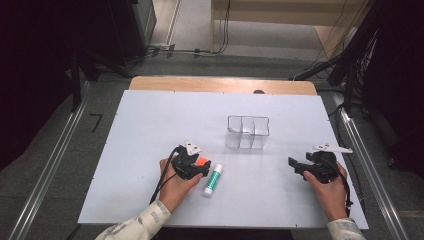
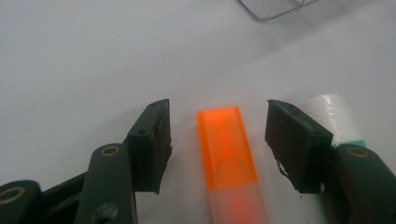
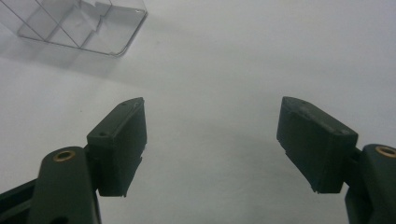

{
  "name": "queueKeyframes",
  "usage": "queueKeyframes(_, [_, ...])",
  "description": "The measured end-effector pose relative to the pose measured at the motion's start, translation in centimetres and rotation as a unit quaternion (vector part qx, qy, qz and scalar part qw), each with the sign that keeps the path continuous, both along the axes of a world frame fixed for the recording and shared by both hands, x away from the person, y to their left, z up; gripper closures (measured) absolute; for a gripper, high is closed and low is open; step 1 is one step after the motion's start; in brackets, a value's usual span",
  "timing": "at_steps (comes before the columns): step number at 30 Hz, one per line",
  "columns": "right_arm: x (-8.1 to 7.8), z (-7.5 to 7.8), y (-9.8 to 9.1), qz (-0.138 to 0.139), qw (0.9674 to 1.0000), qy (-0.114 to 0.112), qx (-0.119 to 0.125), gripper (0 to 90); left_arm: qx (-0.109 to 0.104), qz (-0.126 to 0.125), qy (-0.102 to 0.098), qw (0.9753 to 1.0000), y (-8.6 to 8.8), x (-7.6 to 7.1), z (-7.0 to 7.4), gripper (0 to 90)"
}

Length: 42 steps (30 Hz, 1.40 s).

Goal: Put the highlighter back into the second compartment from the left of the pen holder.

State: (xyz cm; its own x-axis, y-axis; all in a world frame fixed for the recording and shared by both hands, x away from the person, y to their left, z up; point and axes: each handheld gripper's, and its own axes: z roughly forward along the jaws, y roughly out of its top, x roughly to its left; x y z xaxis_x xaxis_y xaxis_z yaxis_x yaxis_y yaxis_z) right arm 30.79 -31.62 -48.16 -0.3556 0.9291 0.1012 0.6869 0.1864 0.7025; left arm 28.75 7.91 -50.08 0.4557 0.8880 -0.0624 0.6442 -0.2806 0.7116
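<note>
An orange highlighter (image 2: 226,149) lies flat on the white table (image 1: 150,130), between the jaws of my left gripper (image 2: 217,126). The jaws stand on either side of it with a gap at each side, so the gripper is open and touches nothing. From above, the left gripper (image 1: 197,167) sits low over the orange highlighter (image 1: 201,162). A white and green glue stick (image 1: 213,180) lies just to its right, and its white end (image 2: 334,114) shows behind the right jaw. My right gripper (image 1: 295,165) rests near the right edge; its jaws (image 3: 212,140) are open over bare table.
A clear plastic organiser box (image 1: 248,132) with three compartments stands behind and between the two grippers; its corner shows in the left gripper view (image 2: 275,7) and its dividers in the right gripper view (image 3: 79,23). Cables and stands lie on the floor beyond the table.
</note>
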Motion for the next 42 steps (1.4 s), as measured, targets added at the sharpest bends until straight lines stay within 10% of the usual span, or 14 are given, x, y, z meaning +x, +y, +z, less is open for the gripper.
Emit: queueKeyframes(42, [-0.02,-0.01,0.05,0.000,1.0000,0.002,0.000,22.8,0.032,-0.001,-0.001,0.9995,-0.89,-0.32,-0.40,63.7])
